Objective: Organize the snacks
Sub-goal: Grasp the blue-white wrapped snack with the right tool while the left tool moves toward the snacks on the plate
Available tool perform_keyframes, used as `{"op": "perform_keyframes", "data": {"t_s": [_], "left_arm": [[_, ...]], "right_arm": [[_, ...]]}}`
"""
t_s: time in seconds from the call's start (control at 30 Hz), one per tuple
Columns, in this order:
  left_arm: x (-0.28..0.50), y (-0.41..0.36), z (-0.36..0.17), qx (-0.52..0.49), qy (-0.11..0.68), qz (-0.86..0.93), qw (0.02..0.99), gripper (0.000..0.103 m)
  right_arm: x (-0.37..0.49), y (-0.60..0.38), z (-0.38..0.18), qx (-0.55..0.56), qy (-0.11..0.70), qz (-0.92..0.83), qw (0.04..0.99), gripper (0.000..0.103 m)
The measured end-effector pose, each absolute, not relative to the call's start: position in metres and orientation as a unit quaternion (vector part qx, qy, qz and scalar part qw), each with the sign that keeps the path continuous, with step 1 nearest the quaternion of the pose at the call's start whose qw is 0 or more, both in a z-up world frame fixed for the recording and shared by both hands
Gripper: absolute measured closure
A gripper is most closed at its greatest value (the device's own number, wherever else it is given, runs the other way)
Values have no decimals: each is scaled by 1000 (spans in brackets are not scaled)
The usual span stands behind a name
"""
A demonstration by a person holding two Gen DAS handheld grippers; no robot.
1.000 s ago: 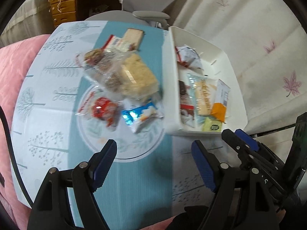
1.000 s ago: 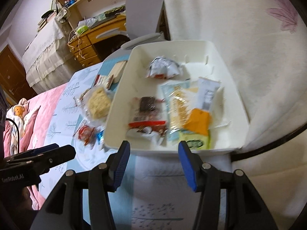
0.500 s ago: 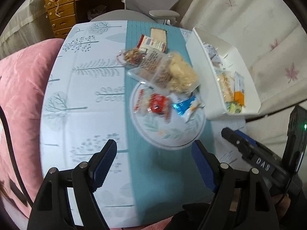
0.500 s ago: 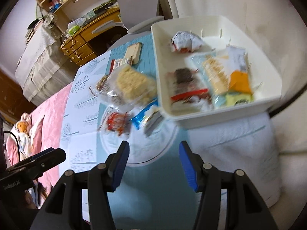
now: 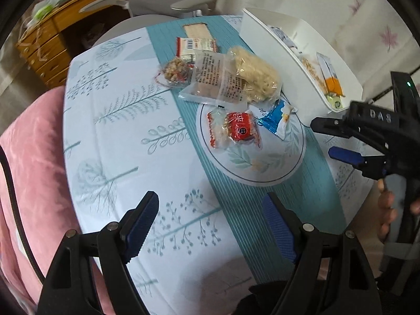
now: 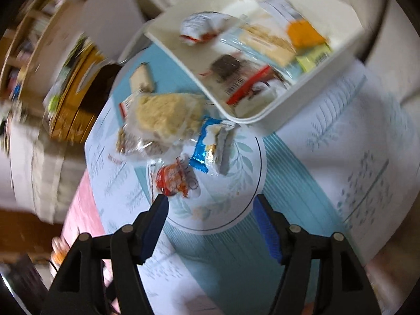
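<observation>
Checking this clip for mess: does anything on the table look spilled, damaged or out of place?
Nothing spilled or torn. The only untidiness is the unsorted snacks: the clear noodle packet lies partly over its neighbours beside the white bin, and the blue wrapper sits askew.

Pale blue tablecloth [image 5: 110, 141] printed with teal trees and sprigs, crossed by a teal ribbed stripe [image 5: 236, 199]. White round medallion [image 5: 252, 162] ringed in a dark line, with pale green leaves and peach blooms. White bin [image 5: 283, 60]. Red-and-white wrapped snack [image 5: 233, 130]; blue-and-white packet [image 5: 275, 120]; clear bag of pale yellow crisp cake [image 5: 254, 76]; orange packet [image 6: 304, 32] inside the bin. Black left tool [image 5: 210, 225] and right tool [image 6: 211, 223], both with blue ridged pads. Pink bedding [image 5: 29, 162].
</observation>
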State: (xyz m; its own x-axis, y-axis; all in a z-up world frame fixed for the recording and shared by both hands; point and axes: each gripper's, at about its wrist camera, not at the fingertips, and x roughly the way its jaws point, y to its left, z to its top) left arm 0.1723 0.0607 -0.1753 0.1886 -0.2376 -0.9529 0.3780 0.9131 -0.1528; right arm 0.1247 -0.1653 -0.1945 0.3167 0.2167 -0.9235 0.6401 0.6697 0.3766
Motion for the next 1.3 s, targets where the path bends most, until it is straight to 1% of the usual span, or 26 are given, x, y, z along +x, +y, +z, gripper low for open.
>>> {"op": "perform_keyframes", "data": {"t_s": [0.17, 0.33, 0.57, 0.87, 1.17, 1.23, 1.3], "left_arm": [[192, 43, -201, 61, 597, -221, 769, 21], [211, 24, -234, 74, 601, -220, 765, 21], [226, 7, -260, 70, 604, -228, 760, 21], [240, -18, -272, 69, 600, -231, 763, 21], [256, -39, -277, 63, 592, -225, 772, 21], [258, -43, -276, 58, 589, -226, 774, 22], [259, -42, -276, 53, 587, -228, 775, 25]], "right_arm": [[133, -168, -214, 440, 564, -180, 675, 36], [144, -166, -233, 461, 552, -191, 668, 36], [164, -175, -252, 451, 553, -240, 658, 36], [182, -174, -260, 436, 567, -254, 651, 36], [201, -166, -264, 417, 577, -247, 657, 50], [201, -167, -263, 410, 581, -246, 658, 52], [203, -167, -264, 399, 589, -248, 657, 56]]}}
